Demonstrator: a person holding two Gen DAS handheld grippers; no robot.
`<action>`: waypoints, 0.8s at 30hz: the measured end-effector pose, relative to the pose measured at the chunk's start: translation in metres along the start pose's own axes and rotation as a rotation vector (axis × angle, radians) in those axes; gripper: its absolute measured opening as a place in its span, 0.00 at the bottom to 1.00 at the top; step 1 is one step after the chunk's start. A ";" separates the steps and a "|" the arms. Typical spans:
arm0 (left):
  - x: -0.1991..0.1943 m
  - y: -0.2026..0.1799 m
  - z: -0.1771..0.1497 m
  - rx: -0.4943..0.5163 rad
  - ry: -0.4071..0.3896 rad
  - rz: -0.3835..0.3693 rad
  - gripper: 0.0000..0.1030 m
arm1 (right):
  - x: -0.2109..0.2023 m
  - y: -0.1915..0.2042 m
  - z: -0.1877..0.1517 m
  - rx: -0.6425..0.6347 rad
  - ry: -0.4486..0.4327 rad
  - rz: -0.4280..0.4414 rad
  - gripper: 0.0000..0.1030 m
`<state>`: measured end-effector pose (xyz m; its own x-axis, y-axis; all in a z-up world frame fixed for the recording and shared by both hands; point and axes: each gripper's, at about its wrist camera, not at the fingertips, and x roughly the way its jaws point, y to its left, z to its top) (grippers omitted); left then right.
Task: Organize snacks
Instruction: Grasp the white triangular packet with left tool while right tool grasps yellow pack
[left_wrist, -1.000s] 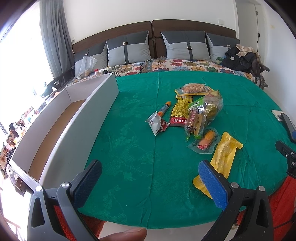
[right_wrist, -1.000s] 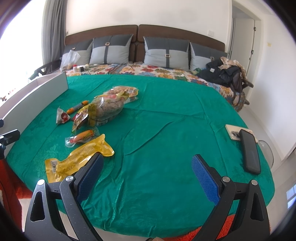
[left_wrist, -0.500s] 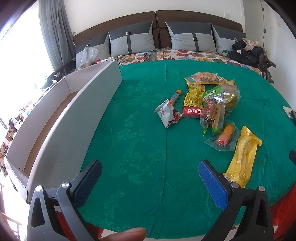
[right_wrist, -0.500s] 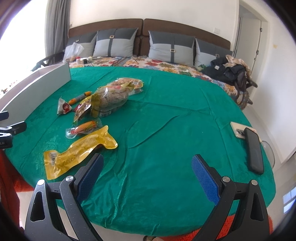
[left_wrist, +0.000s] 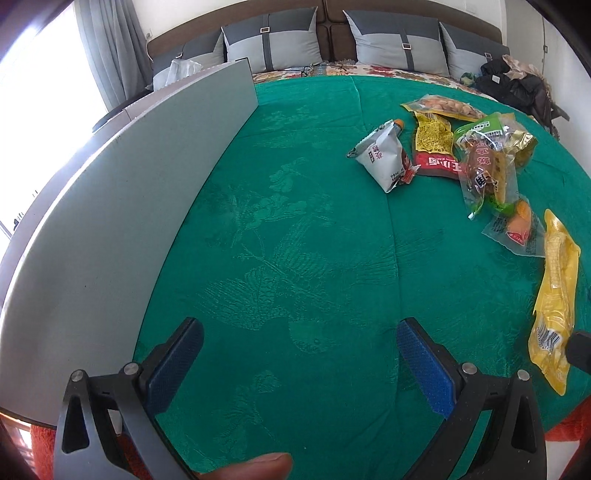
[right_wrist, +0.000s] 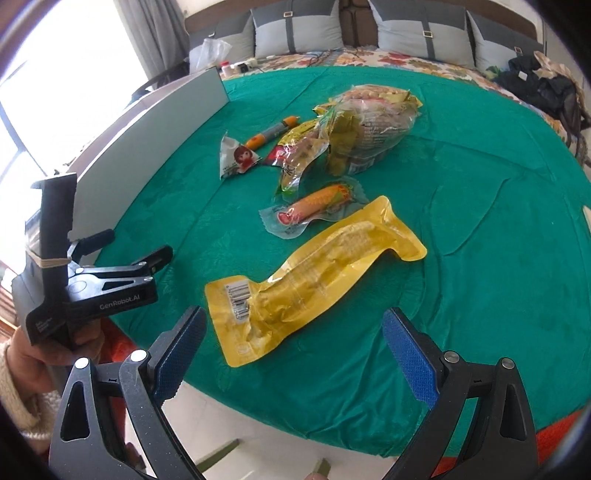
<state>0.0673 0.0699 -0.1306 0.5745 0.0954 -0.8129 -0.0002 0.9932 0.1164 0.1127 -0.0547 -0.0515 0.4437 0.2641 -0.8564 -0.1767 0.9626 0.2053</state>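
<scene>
Jaws spread wide and empty, the left gripper (left_wrist: 299, 354) hovers over bare green cloth (left_wrist: 295, 258) at the bottom of the left wrist view, a grey box wall (left_wrist: 129, 206) filling the left side. Snacks lie at upper right: a white packet (left_wrist: 384, 158), a red-yellow pack (left_wrist: 436, 147), a yellow corn pouch (left_wrist: 554, 295) at the right edge. A fingertip (left_wrist: 255, 467) shows at the bottom.

Right wrist view: the right gripper (right_wrist: 293, 354) is equally wide, holding nothing, the corn pouch (right_wrist: 317, 273) just ahead at centre. Only here appear the left gripper's body at left, a sausage stick (right_wrist: 273, 131) and a clear bag (right_wrist: 369, 122) higher up.
</scene>
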 end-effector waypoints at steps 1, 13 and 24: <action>0.000 0.001 0.000 0.002 -0.003 -0.003 1.00 | 0.009 0.004 0.001 0.000 0.028 -0.025 0.95; 0.011 0.021 0.005 -0.106 0.029 -0.078 1.00 | -0.010 -0.074 -0.006 0.038 -0.079 -0.278 0.95; 0.009 0.023 0.002 -0.107 0.010 -0.072 1.00 | -0.015 -0.064 0.007 0.078 -0.160 -0.138 0.95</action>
<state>0.0742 0.0931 -0.1344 0.5678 0.0237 -0.8228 -0.0472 0.9989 -0.0038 0.1239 -0.1198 -0.0484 0.5934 0.1296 -0.7944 -0.0392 0.9904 0.1323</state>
